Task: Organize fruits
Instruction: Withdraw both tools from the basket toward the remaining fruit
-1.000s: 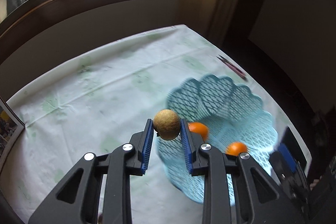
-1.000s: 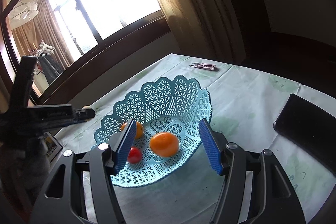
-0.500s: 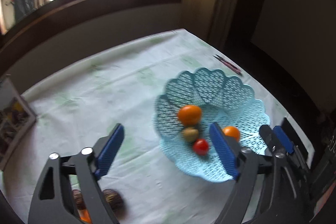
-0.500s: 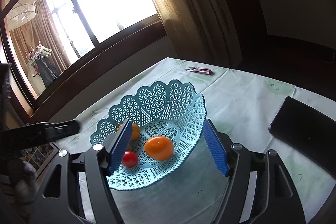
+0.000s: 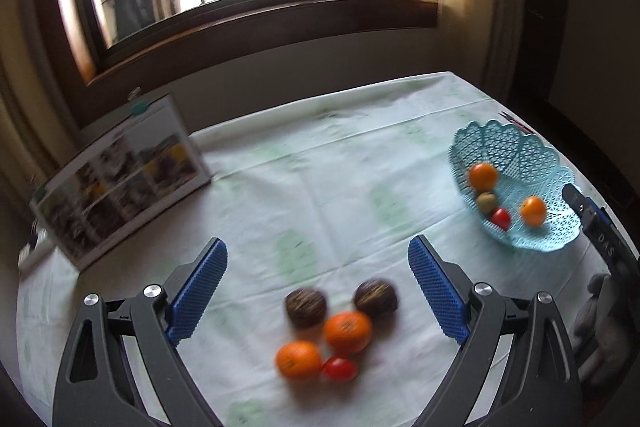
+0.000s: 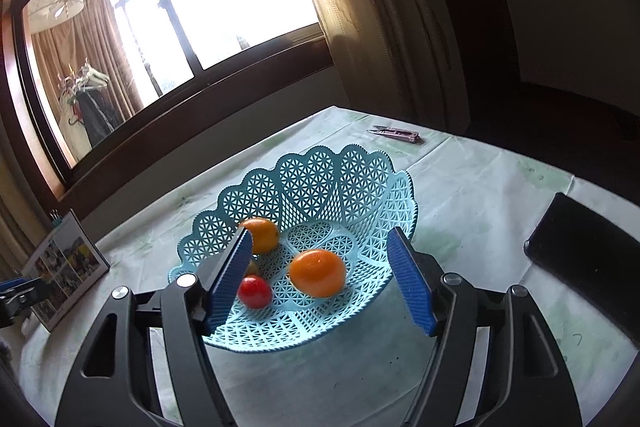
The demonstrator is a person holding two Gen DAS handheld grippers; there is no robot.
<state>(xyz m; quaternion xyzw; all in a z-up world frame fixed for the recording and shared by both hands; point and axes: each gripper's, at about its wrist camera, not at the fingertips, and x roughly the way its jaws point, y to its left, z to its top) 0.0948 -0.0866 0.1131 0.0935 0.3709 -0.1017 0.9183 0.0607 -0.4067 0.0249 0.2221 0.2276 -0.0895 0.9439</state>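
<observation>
My left gripper hangs over the tablecloth with its jaws opening wide and nothing held. Loose fruit lies blurred below it: two dark brown fruits, two oranges and a small tomato. The light blue lattice basket stands far right with two oranges, a greenish-brown fruit and a tomato inside. My right gripper is open just in front of the basket, framing an orange and the tomato. Its left finger half hides the greenish-brown fruit.
A printed photo box stands at the table's left back edge, under the window sill. A flat black object lies to the right of the basket, and a small metal clipper lies near the far table edge.
The left gripper let the greenish-brown fruit go into the basket, opened wide and swung left to the loose fruit. The right gripper's jaws spread a little; it hardly moved.
</observation>
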